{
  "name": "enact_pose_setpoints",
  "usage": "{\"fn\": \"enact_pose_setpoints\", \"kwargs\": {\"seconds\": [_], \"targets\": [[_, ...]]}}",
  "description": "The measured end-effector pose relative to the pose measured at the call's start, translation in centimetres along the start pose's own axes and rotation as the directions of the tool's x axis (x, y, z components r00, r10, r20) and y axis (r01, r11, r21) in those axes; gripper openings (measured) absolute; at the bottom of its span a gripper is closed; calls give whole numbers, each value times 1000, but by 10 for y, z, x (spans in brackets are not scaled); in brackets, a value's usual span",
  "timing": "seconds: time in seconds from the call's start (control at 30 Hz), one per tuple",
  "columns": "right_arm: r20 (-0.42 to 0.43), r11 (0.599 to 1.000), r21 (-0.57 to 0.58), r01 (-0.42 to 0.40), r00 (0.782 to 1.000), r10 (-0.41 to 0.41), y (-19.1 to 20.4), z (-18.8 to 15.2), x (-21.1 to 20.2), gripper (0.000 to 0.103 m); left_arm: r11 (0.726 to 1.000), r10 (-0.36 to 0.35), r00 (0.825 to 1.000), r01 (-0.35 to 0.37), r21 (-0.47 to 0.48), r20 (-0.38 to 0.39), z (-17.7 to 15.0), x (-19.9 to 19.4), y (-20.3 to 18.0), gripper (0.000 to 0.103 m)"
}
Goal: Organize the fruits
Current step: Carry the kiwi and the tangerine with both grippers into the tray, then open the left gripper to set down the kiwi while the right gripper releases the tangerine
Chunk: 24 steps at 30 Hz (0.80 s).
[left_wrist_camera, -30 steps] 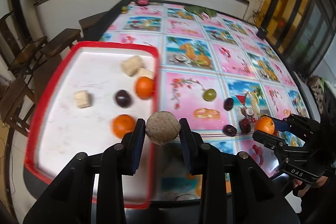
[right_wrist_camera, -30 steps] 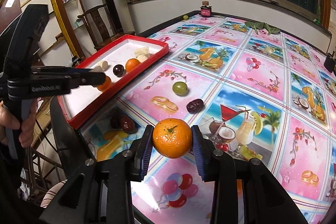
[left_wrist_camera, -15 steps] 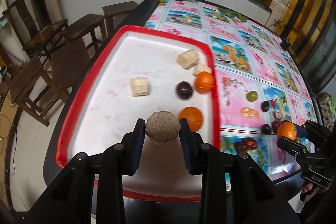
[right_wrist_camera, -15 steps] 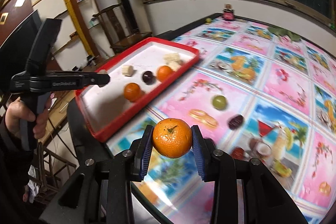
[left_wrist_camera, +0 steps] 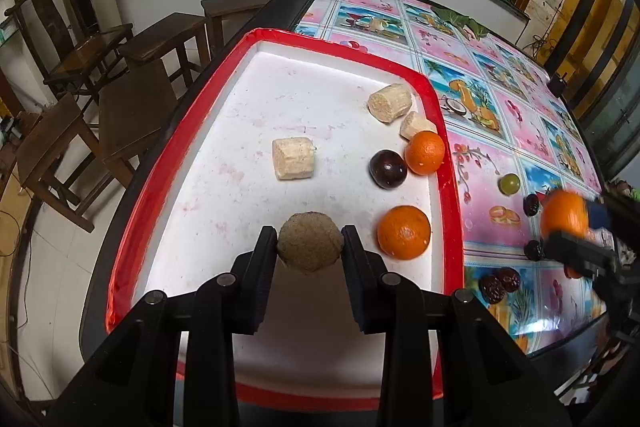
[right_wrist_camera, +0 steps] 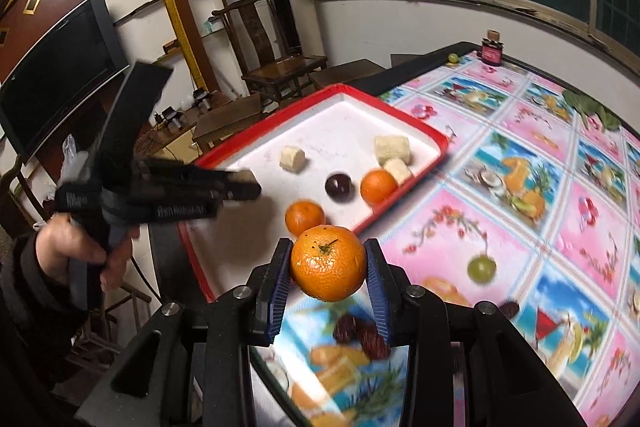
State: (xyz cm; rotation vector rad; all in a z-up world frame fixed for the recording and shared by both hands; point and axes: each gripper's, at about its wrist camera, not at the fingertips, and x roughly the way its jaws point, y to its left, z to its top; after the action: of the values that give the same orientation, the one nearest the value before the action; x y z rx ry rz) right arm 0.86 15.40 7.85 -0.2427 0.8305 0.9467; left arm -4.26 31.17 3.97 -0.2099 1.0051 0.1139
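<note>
The left gripper (left_wrist_camera: 310, 247) clenches a brown fruit (left_wrist_camera: 310, 246) low in the centre of its frame, above the white floor of the red tray (left_wrist_camera: 450, 163). On the tray lie two oranges (left_wrist_camera: 404, 231) (left_wrist_camera: 425, 152), a dark plum (left_wrist_camera: 387, 169) and three pale chunks (left_wrist_camera: 293, 159). The right gripper (right_wrist_camera: 327, 269) grips a tangerine (right_wrist_camera: 327, 263) at lower centre of its view, over the tablecloth (right_wrist_camera: 520, 195) just off the tray's near edge. A green grape (right_wrist_camera: 481, 268) and dark dates (right_wrist_camera: 362, 335) sit on the cloth.
</note>
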Motion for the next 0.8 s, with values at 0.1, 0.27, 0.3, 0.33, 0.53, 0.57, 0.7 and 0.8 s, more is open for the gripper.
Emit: {"fn": "enact_pose_setpoints", "kwargs": {"seconds": [0.1,0.27,0.3,0.33,0.53,0.57,0.7,0.8], "targets": [[1,1000,16,-11,1000,11,-5,18,13,36,1000,-5,1000,5,-6,-3,3,4,2,31],[3,998,52,-31,1000,31,-13,41,34,36,1000,-9,1000,9,-17,-7,7,8,7,31],[4,998,53,-35,999,35,-14,45,39,36,1000,-8,1000,8,-17,-11,8,10,8,31],[4,998,54,-37,999,37,-14,48,42,36,1000,-7,1000,7,-18,-14,9,12,8,31],[-22,998,61,-35,999,36,-17,58,66,36,999,-14,999,13,-35,-32,11,22,13,31],[-28,998,57,-33,999,35,-17,59,70,36,999,-14,999,13,-38,-33,11,23,14,31],[-41,999,37,-29,999,30,-18,67,87,36,999,-14,999,13,-51,-35,13,27,17,31],[-48,999,36,-28,998,30,-20,73,100,36,999,-8,999,6,-52,-34,15,29,18,31]]}}
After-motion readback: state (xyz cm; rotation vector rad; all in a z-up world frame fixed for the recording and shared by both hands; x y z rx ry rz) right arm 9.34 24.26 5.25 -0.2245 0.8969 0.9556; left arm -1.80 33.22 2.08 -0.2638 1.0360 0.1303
